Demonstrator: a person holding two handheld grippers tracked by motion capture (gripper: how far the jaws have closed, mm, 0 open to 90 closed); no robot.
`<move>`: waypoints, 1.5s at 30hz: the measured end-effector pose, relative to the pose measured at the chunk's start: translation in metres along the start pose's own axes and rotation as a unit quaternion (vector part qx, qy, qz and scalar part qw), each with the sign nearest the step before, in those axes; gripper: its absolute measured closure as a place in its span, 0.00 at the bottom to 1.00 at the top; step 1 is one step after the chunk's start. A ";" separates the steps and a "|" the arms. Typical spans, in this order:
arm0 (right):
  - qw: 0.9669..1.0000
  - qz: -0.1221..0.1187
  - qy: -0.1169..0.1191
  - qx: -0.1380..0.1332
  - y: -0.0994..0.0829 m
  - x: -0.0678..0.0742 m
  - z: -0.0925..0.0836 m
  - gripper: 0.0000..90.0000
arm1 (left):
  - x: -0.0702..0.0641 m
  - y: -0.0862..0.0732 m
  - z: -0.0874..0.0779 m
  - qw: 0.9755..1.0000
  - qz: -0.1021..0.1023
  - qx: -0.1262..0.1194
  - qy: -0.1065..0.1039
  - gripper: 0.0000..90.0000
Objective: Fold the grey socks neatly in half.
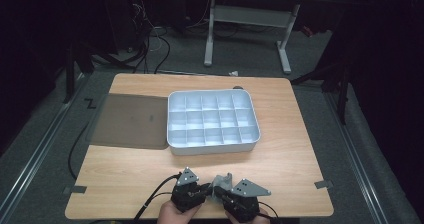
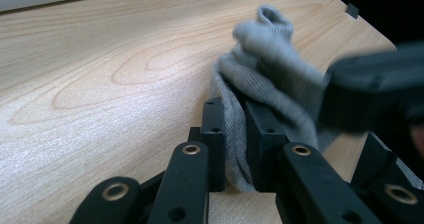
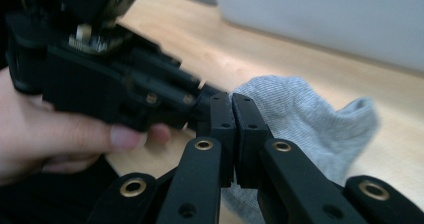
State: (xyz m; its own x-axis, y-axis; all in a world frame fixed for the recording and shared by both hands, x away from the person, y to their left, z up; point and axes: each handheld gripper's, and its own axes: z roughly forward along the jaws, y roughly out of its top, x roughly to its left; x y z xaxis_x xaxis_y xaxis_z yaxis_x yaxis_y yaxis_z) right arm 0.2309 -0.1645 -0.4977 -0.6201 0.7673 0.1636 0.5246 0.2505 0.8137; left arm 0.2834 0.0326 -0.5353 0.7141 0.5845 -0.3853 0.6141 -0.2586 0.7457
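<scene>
A grey sock (image 1: 223, 183) stands bunched up near the table's front edge, between my two grippers. My left gripper (image 1: 206, 189) is shut on it: in the left gripper view a fold of the sock (image 2: 270, 59) runs down between the pads of the left gripper (image 2: 234, 115). My right gripper (image 1: 223, 196) faces it from the right. In the right gripper view the right gripper (image 3: 233, 100) has its pads pressed together. The sock (image 3: 310, 114) lies just behind its tips, and I cannot tell whether any cloth is caught between them. A hand holds the left gripper's body (image 3: 100, 79) close by.
A white tray (image 1: 215, 149) divided into several compartments sits mid-table. To its left lies a dark translucent sheet (image 1: 130, 121). Bare wood (image 1: 125, 179) lies left of the grippers, with tape marks (image 1: 75, 189) at the front corners. A desk frame stands on the floor beyond.
</scene>
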 end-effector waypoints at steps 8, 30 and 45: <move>1.000 0.017 0.011 0.023 -0.016 -0.006 0.014 0.99 | 0.014 0.001 -0.013 1.000 -0.008 0.017 -0.005 0.75; 0.997 0.046 0.054 0.003 -0.004 -0.010 0.022 0.98 | 0.005 -0.009 -0.017 1.000 0.007 0.016 -0.002 0.91; 0.996 0.064 -0.054 0.011 -0.028 -0.043 -0.015 0.94 | 0.001 -0.010 -0.014 1.000 0.009 0.012 0.002 0.92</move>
State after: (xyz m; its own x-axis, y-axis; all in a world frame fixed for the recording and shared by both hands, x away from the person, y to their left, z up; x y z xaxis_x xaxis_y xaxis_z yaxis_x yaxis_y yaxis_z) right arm 0.2344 -0.2137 -0.5195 -0.4816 0.8526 0.2028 0.6089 0.1591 0.7771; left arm 0.2729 0.0468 -0.5354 0.7233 0.5834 -0.3694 0.6091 -0.2868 0.7394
